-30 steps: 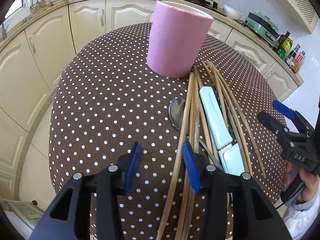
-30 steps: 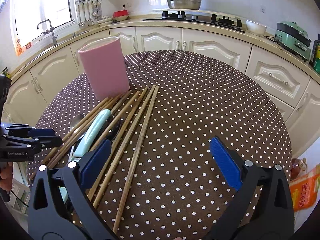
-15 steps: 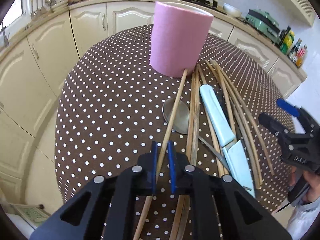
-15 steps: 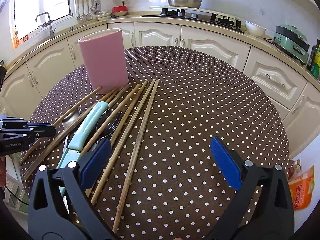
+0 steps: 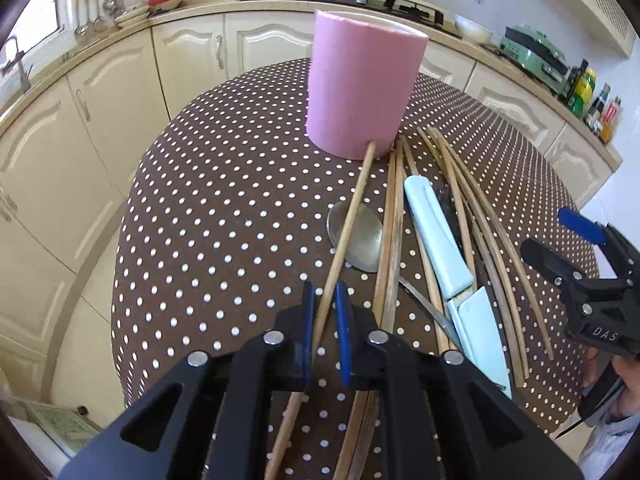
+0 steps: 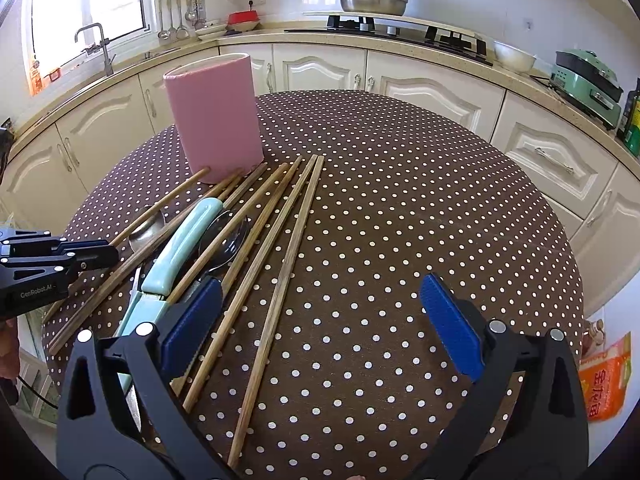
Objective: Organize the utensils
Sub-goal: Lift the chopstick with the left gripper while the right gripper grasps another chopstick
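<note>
The fingers (image 5: 306,320) of the left gripper (image 5: 324,322) are seen closing on a single chopstick (image 5: 352,216), which runs between the blue pads from the table edge up to the foot of the pink holder (image 5: 360,88), its far tip touching the holder's base. The right gripper (image 6: 320,320) is held with its fingers (image 6: 448,324) spread wide and nothing between them, above the right side of the heap.

The step in hand is judged to be the pick-up of the first chopstick. For the next move, the stick would have to be lifted clear, tipped upright and lowered into the holder's open top without the holder being knocked.

On the dotted table (image 6: 400,200), one pink holder is counted, one pale-blue-handled knife (image 6: 180,248) and two metal spoons (image 6: 228,236). About nine further chopsticks (image 6: 288,240) are counted in the pile, though the exact number cannot be told where they overlap.
</note>
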`<action>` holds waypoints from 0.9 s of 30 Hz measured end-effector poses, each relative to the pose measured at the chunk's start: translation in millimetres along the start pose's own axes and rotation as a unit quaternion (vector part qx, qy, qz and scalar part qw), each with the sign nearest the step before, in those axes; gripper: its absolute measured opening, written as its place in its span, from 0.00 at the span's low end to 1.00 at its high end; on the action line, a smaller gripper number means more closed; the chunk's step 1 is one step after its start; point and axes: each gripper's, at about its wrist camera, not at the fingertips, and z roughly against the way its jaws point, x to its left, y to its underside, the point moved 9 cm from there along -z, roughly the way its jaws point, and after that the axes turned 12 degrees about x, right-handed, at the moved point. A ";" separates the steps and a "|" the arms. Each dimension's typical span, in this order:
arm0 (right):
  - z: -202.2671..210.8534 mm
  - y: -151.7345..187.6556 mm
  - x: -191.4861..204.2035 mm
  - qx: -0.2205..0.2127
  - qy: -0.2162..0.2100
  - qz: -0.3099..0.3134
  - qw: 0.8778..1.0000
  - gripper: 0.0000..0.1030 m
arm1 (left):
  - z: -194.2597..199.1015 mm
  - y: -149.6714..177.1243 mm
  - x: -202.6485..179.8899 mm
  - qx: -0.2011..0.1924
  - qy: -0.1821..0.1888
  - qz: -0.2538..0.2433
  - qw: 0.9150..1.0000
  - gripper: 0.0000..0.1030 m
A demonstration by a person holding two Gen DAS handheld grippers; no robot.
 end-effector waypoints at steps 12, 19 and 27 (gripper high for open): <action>5.9 -6.9 6.5 -0.006 -0.015 0.011 1.000 0.94 | 18.6 36.4 32.2 -0.012 0.098 0.113 0.989 0.04; -1.3 -9.6 6.9 0.009 -0.036 0.012 0.999 0.94 | 13.9 28.9 36.2 0.006 0.108 0.120 0.987 0.05; -15.6 -26.0 -3.4 0.055 -0.038 0.013 0.998 0.94 | 1.8 -4.5 38.2 0.044 0.075 0.110 0.990 0.08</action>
